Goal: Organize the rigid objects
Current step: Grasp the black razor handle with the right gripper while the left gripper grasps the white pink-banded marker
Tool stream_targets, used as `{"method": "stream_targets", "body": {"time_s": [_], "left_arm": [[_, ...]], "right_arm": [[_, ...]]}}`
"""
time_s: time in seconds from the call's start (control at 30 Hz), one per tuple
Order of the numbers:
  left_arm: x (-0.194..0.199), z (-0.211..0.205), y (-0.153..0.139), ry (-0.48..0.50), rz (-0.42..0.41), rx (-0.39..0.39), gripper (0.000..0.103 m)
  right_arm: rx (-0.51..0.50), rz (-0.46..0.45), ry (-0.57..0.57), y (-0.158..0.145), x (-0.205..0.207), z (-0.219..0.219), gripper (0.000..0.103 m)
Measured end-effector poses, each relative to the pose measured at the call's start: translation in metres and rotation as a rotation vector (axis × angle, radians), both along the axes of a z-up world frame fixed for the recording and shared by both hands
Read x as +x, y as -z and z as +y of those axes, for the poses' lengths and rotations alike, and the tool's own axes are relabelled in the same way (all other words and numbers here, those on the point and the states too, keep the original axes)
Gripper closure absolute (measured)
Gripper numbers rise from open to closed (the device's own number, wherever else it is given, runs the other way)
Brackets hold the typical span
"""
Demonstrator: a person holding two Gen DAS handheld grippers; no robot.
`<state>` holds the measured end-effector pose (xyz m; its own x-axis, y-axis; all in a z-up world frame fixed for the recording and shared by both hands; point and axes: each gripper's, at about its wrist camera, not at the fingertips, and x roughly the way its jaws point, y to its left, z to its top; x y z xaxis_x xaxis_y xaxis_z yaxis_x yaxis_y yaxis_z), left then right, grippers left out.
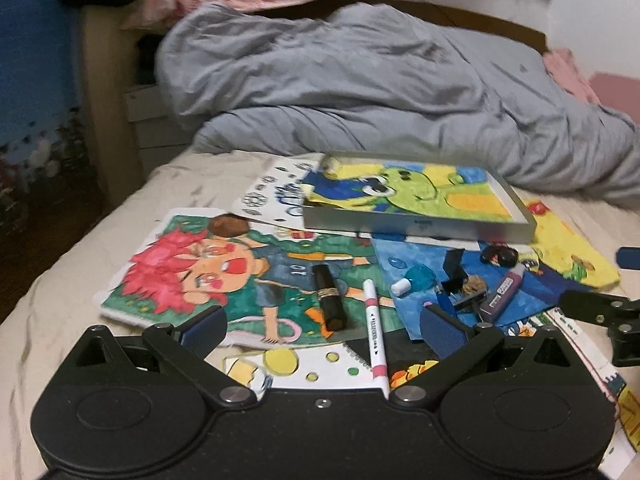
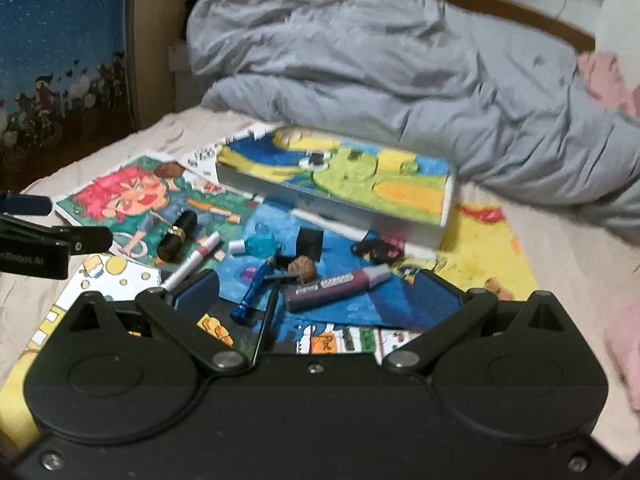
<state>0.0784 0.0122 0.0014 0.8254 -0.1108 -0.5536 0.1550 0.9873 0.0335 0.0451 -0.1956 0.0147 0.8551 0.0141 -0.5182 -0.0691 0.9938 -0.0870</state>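
Small items lie on drawings spread over the bed. A black lipstick tube (image 1: 330,298) (image 2: 177,235), a pink-white marker (image 1: 375,340) (image 2: 192,265), a teal nail polish bottle (image 1: 414,280) (image 2: 256,246), a purple tube (image 1: 502,294) (image 2: 336,285), a walnut (image 2: 302,267) (image 1: 474,285), a blue pen (image 2: 254,290) and a black-red clip (image 1: 500,256) (image 2: 376,250). A shallow white box (image 1: 416,226) (image 2: 332,204) lined with a frog drawing sits behind them. My left gripper (image 1: 320,330) is open and empty above the lipstick and marker. My right gripper (image 2: 316,300) is open and empty above the pen and purple tube.
A rumpled grey duvet (image 1: 380,80) (image 2: 400,60) fills the back of the bed. The cream bedsheet (image 1: 72,288) runs to the left edge. Pink cloth (image 2: 608,76) lies at the right. The right gripper shows in the left wrist view's right edge (image 1: 600,312).
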Motion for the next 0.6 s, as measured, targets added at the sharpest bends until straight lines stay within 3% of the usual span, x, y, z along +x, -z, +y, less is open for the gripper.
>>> {"method": "stream_targets", "body": {"time_s": [0.2, 0.43, 0.6], "left_arm": [[0.038, 0.0, 0.015, 0.101, 0.068, -0.066, 0.001], [0.059, -0.006, 0.034, 0.171, 0.106, -0.061, 0.003], [0.068, -0.008, 0.04, 0.217, 0.142, -0.089, 0.012]], "right_arm": [[-0.028, 0.087, -0.041, 0.023, 0.026, 0.01, 0.0], [-0.028, 0.146, -0.081, 0.041, 0.056, 0.012, 0.001], [-0.029, 0.2, -0.101, 0.054, 0.068, 0.014, 0.033]]}}
